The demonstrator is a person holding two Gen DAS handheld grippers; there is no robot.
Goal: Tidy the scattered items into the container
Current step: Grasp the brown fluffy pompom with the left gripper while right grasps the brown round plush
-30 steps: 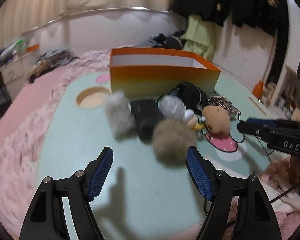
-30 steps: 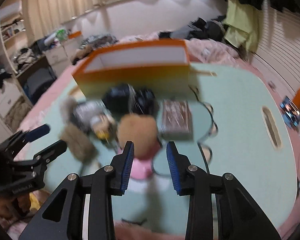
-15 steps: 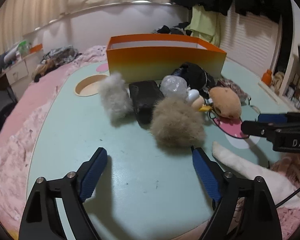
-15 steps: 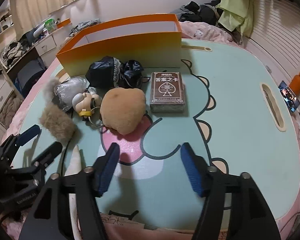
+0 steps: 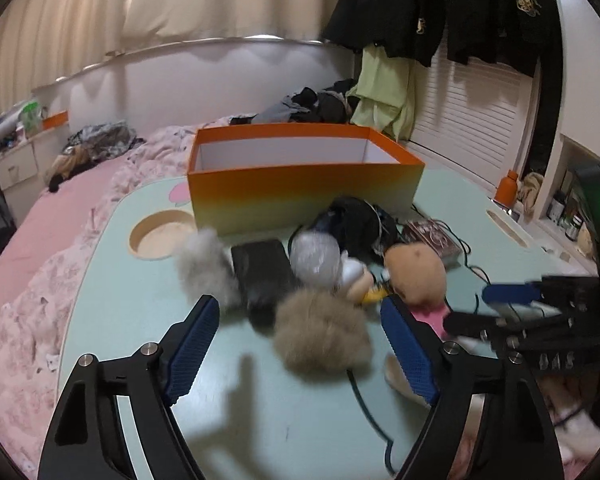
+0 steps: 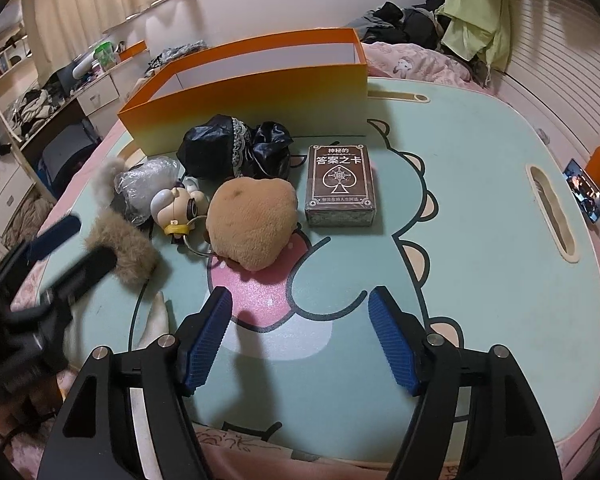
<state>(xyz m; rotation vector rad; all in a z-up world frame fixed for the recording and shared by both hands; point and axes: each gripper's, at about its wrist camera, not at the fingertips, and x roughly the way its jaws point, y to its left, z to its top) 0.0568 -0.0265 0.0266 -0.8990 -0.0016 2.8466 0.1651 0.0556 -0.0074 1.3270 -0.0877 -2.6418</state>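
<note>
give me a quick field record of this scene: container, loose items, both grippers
container: orange box, open top, nothing visible inside
surface: mint cartoon table
loose items: brown plush, card deck box, black bag, figurine keychain, tan fur pom, grey fur pom, black case, clear plastic wrap
left gripper: jaws closing, tan fur pom between them, pads not pressing
right gripper: jaws opening, nothing between them
</note>
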